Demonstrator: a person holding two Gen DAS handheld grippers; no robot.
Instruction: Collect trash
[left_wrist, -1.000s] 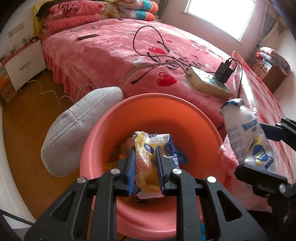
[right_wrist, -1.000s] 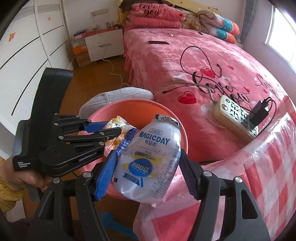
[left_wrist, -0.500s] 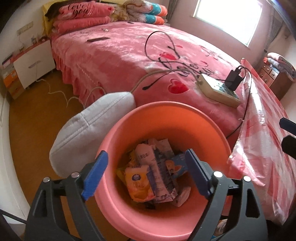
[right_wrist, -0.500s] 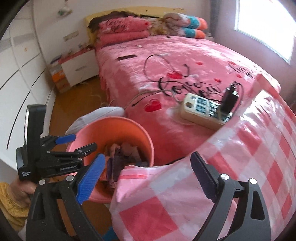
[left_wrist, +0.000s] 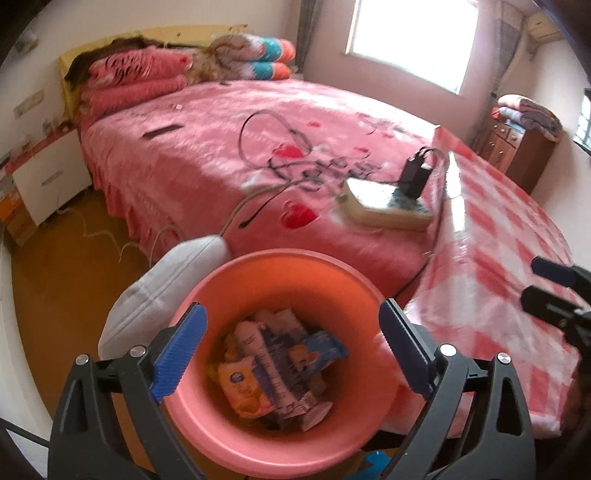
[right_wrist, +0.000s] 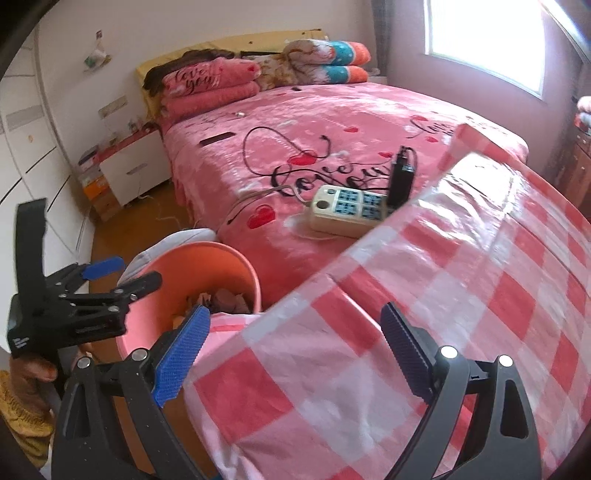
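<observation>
A pink bin (left_wrist: 280, 280) stands on the floor beside the bed and holds several wrappers and pouches (left_wrist: 273, 365). My left gripper (left_wrist: 291, 347) is open and empty just above the bin's near rim. My right gripper (right_wrist: 295, 350) is open and empty over the checked tablecloth (right_wrist: 461, 295), to the right of the bin (right_wrist: 207, 266). The left gripper also shows in the right wrist view (right_wrist: 118, 275), beside the bin.
A pink bed (left_wrist: 229, 147) lies behind the bin with a power strip (left_wrist: 384, 212), charger and cables on it. A grey cushion (left_wrist: 162, 288) leans against the bin's left side. A white nightstand (left_wrist: 44, 184) stands at far left, a wooden cabinet (left_wrist: 517, 147) at far right.
One second ago each gripper held a piece of trash over the bin. Both have opened, the pieces lie in the bin, and both grippers have pulled back and up.
</observation>
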